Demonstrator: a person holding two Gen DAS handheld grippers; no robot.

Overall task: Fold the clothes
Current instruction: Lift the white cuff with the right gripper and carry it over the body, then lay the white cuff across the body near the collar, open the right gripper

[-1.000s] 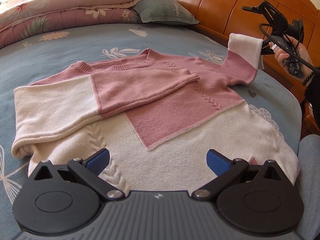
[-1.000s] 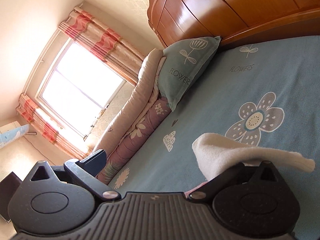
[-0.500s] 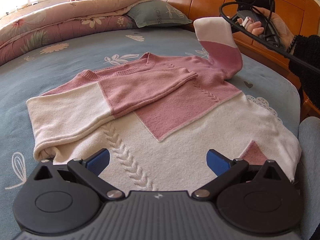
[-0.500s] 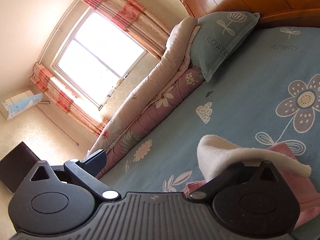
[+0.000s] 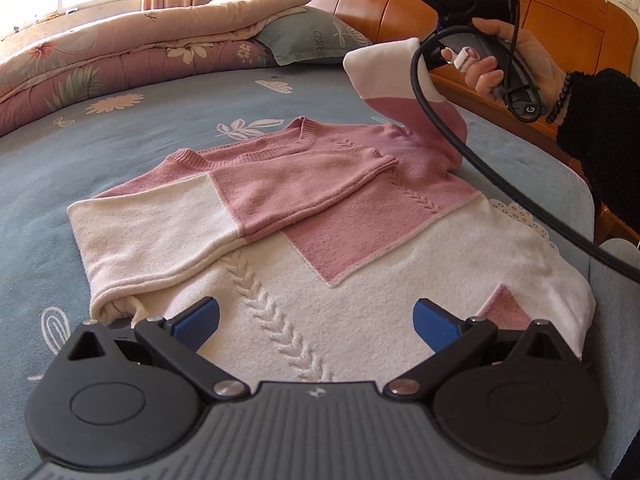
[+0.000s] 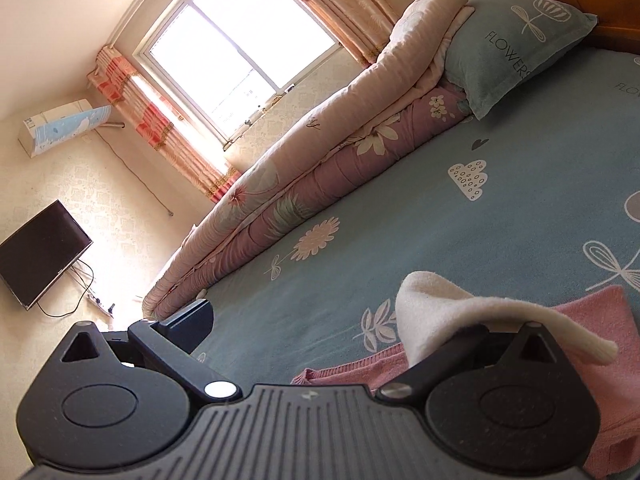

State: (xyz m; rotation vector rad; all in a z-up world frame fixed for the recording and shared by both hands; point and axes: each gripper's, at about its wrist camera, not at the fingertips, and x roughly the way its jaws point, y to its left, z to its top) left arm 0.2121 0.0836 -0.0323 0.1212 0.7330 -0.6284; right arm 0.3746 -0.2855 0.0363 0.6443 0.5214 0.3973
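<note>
A pink and cream knit sweater [image 5: 360, 288] lies flat on the blue bed sheet [image 5: 120, 140]. One sleeve [image 5: 256, 200] is folded across its chest. The other sleeve [image 5: 400, 80] is lifted off the bed at the far right, its cream cuff [image 6: 440, 312] draped over one finger of my right gripper [image 6: 320, 328]. That gripper's jaws stand wide apart, and a hand [image 5: 520, 60] holds it above the sweater's shoulder. My left gripper [image 5: 316, 320] hovers open over the cream hem with nothing between its blue pads [image 5: 200, 316].
A rolled floral quilt [image 5: 120, 64] and a blue-grey pillow [image 5: 312, 36] lie at the head of the bed. A wooden headboard [image 5: 560, 20] runs along the right. A black cable [image 5: 480, 168] trails from the right gripper across the sweater's right side.
The right gripper has carried the lifted sleeve up and inward, from the bed's right edge to above the sweater's shoulder. The left gripper stays open near the hem.
</note>
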